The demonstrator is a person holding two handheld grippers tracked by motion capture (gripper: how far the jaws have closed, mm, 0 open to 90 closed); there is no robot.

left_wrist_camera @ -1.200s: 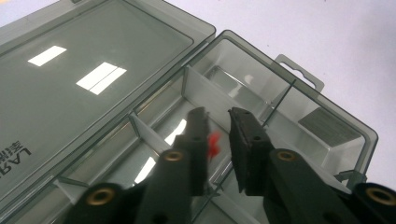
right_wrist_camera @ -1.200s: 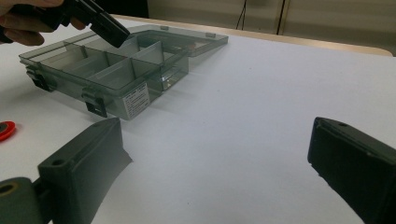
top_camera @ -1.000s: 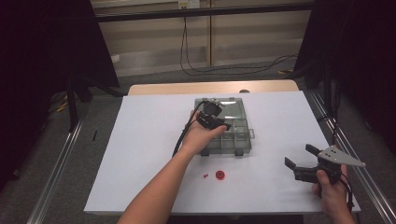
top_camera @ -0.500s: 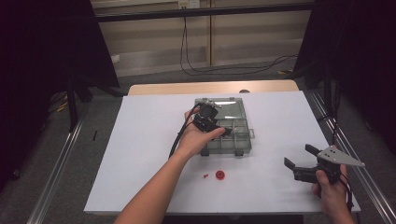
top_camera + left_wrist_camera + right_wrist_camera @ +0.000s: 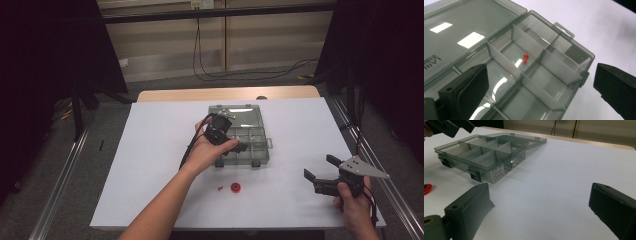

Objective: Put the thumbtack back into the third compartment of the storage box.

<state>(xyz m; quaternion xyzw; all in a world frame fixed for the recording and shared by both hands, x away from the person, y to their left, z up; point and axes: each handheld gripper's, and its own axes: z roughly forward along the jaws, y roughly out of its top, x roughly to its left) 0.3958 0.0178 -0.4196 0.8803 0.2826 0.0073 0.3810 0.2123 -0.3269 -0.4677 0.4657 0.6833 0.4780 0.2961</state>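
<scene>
Red pin [image 5: 525, 59] lies in a middle compartment of the smoky plastic organizer box [image 5: 260, 150], w/ my left gripper [image 5: 540, 82] above it. Its jaws have just been opening, nothing btwn them. My right gripper [image 5: 320, 175] is spread wide too, well apart from the box.

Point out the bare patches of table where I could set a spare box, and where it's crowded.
Free: the white table left of the compartment box, and the stretch between the box and the right gripper. Crowded: the front strip below the box, where the red disc and small red pin lie beside the forearm.
</scene>
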